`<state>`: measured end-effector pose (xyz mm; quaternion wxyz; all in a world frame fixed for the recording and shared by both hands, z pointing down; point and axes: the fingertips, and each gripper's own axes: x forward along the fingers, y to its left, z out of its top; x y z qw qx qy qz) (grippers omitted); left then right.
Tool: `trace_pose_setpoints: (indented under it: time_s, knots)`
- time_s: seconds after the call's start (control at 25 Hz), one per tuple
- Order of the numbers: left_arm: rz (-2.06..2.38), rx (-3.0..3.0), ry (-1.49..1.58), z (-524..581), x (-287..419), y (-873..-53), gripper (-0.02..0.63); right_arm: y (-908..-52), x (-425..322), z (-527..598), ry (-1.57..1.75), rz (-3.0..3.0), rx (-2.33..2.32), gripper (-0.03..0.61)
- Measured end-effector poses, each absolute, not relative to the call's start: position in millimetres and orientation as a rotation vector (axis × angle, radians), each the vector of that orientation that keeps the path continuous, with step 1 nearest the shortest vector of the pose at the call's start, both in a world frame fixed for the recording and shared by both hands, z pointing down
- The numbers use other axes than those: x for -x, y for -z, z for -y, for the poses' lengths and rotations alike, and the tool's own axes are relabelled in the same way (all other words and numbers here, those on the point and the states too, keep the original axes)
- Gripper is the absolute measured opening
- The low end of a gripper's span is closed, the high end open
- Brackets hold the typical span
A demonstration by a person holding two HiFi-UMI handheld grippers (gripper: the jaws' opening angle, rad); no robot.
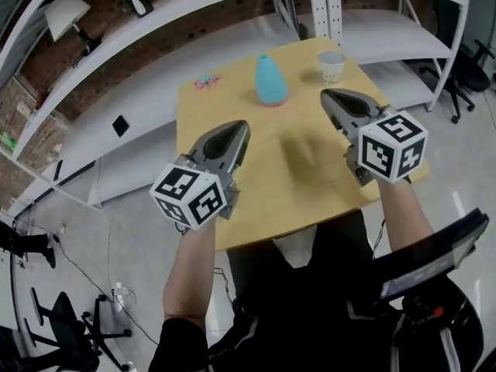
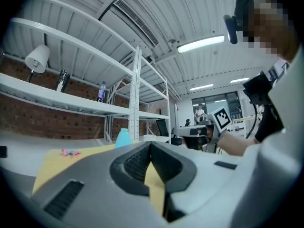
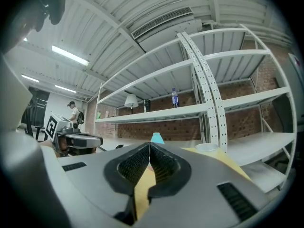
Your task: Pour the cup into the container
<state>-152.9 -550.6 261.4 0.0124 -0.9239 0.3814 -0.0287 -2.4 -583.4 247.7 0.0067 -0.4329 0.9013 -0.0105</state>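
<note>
A white cup [image 1: 332, 66] stands at the far right corner of the wooden table [image 1: 302, 161]; its rim shows in the right gripper view as the cup [image 3: 207, 147]. A light blue cone-shaped container [image 1: 270, 80] stands at the far middle, also visible as the container [image 2: 123, 137] and the container [image 3: 156, 137]. My left gripper [image 1: 242, 127] hovers over the table's left side, shut and empty. My right gripper [image 1: 325, 95] hovers over the right side, just short of the cup, shut with nothing in it.
A small pink object [image 1: 207, 80] lies at the table's far left. White metal shelving [image 1: 232, 22] runs behind the table, with a lamp [image 1: 65, 14] and bottle on it. Office chairs [image 1: 465, 68] stand to the right.
</note>
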Motion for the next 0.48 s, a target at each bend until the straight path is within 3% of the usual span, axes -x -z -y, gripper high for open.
trace_pose_setpoints:
  time_s: [0.28,0.48]
  knots:
    - [-1.201,2.938,0.129,577,161,-292,0.002,-264,-6,620,0.061,-2.804,1.465,0.005]
    - [-1.201,2.941,0.169,593,166,-305,0.002,-278,-17,655,0.099,-2.801,1.565,0.128]
